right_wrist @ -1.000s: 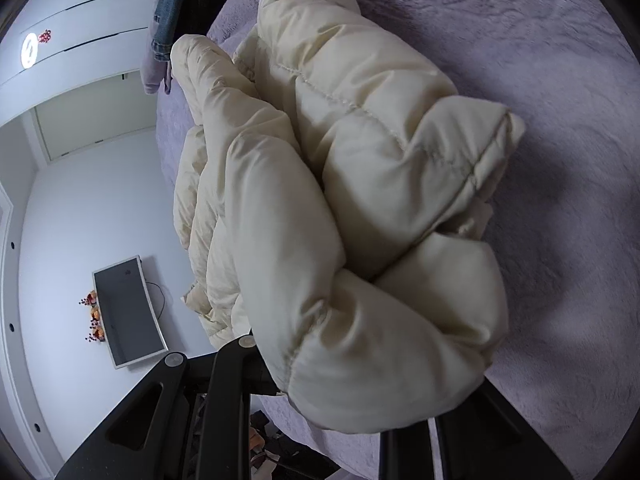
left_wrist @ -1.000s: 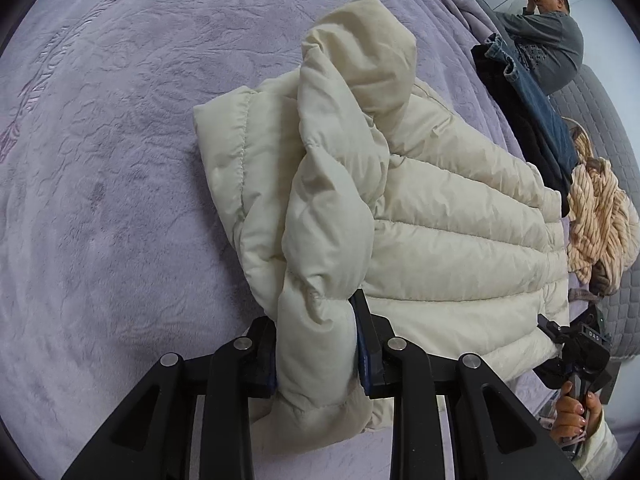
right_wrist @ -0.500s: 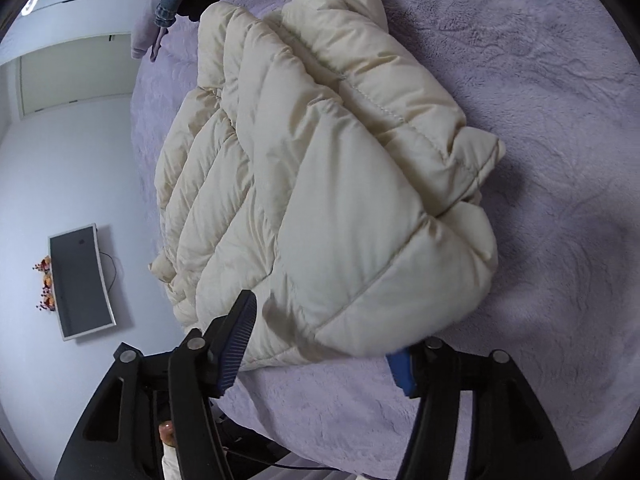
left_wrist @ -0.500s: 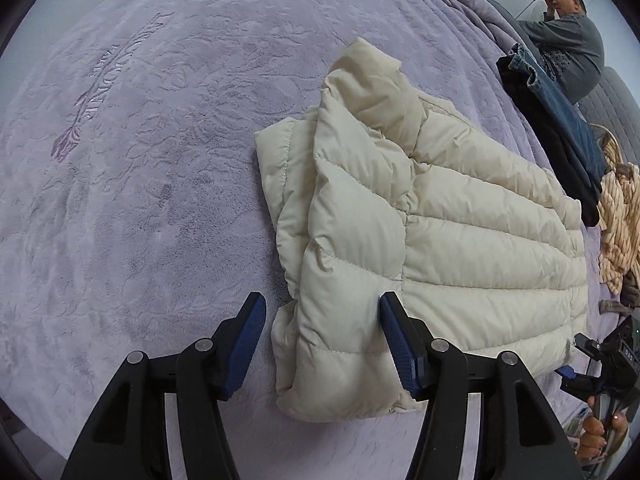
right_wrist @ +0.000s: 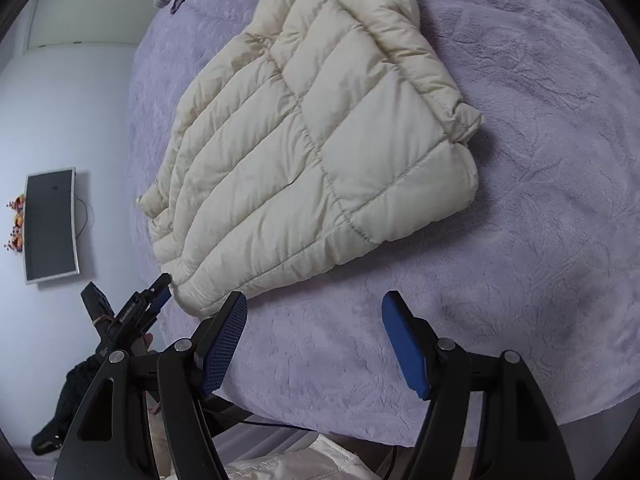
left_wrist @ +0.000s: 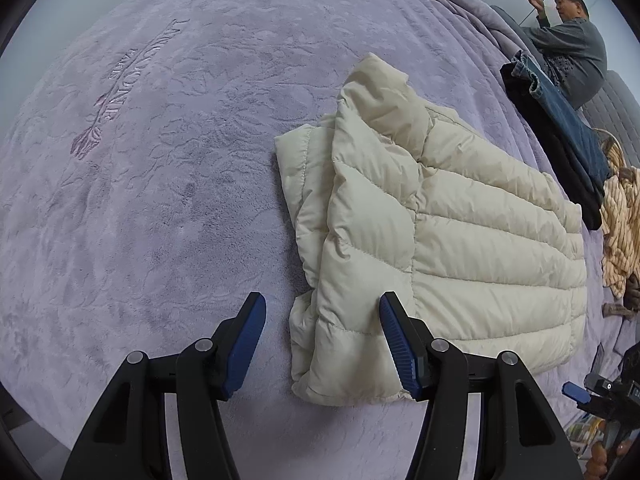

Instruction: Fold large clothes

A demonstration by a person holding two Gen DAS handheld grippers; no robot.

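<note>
A cream quilted puffer jacket (left_wrist: 440, 232) lies folded flat on the lilac bedspread (left_wrist: 160, 200). My left gripper (left_wrist: 322, 340) is open and empty, hovering just above the jacket's near corner, its right finger over the fabric. In the right wrist view the same jacket (right_wrist: 320, 140) lies further off, and my right gripper (right_wrist: 316, 340) is open and empty above bare bedspread (right_wrist: 520, 240), just short of the jacket's near edge. The left gripper (right_wrist: 136, 312) shows at the left by the jacket's corner.
A pile of dark jeans and clothes (left_wrist: 560, 128) and a striped beige garment (left_wrist: 620, 232) lie at the bed's far right edge. A person (left_wrist: 572, 36) sits behind them. The bed edge (right_wrist: 360, 436) is close below the right gripper. A wall screen (right_wrist: 50, 224) is off the bed.
Both grippers let go of the jacket and opened, then drew back. The jacket dropped from a bunched, lifted fold to lying flat on the bed.
</note>
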